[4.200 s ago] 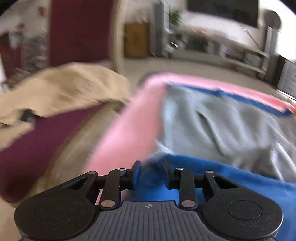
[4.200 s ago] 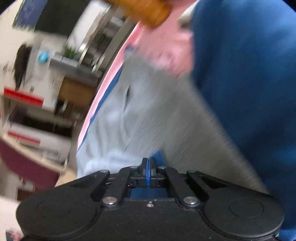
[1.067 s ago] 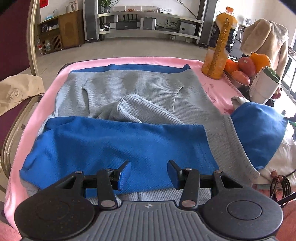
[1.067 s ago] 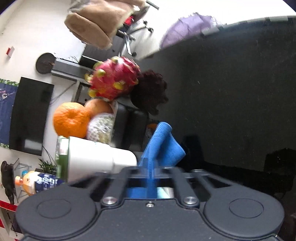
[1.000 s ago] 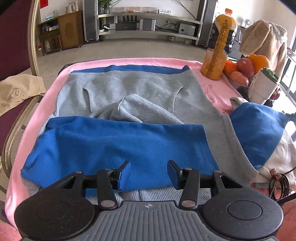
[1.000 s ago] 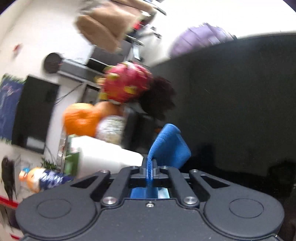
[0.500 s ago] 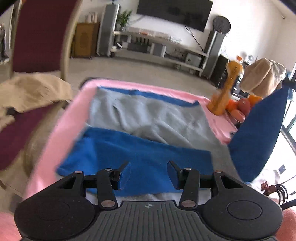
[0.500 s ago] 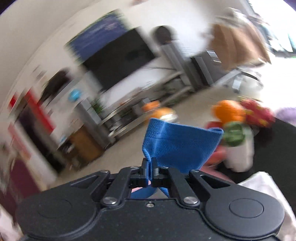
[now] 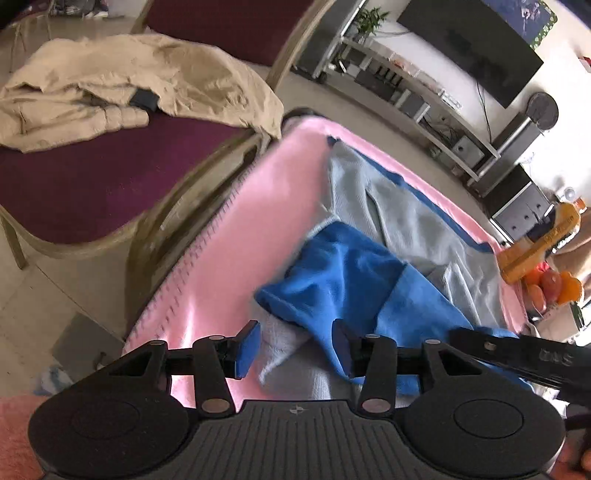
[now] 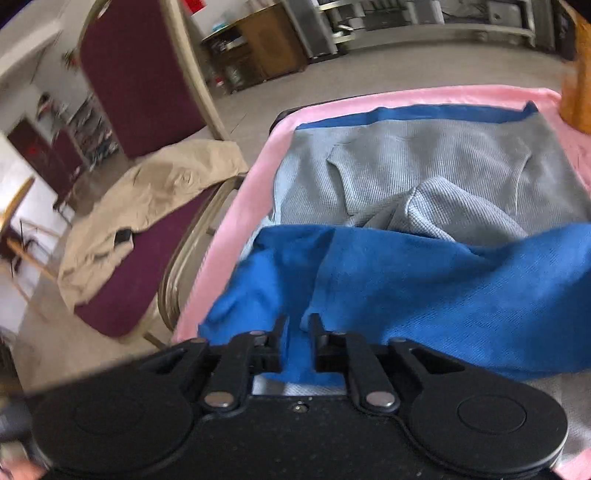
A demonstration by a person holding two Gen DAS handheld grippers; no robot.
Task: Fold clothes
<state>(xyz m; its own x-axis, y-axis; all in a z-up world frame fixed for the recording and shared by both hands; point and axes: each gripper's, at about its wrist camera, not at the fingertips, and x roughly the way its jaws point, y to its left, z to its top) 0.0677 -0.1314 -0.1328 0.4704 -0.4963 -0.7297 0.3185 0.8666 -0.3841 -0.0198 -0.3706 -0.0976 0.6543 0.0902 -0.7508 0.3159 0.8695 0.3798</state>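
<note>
Right wrist view shows the right gripper (image 10: 297,326) narrowly parted around a blue sleeve (image 10: 424,284) running toward three o'clock; left gripper (image 9: 295,345) gapes wide, empty.

A home living room: a wall-mounted television (image 9: 476,55) hangs above a long low media shelf (image 9: 402,85) holding electronics, a potted plant (image 9: 364,18) stands beside it, and a maroon upholstered chair (image 9: 92,177) carries a rumpled beige jacket (image 9: 122,85).
</note>
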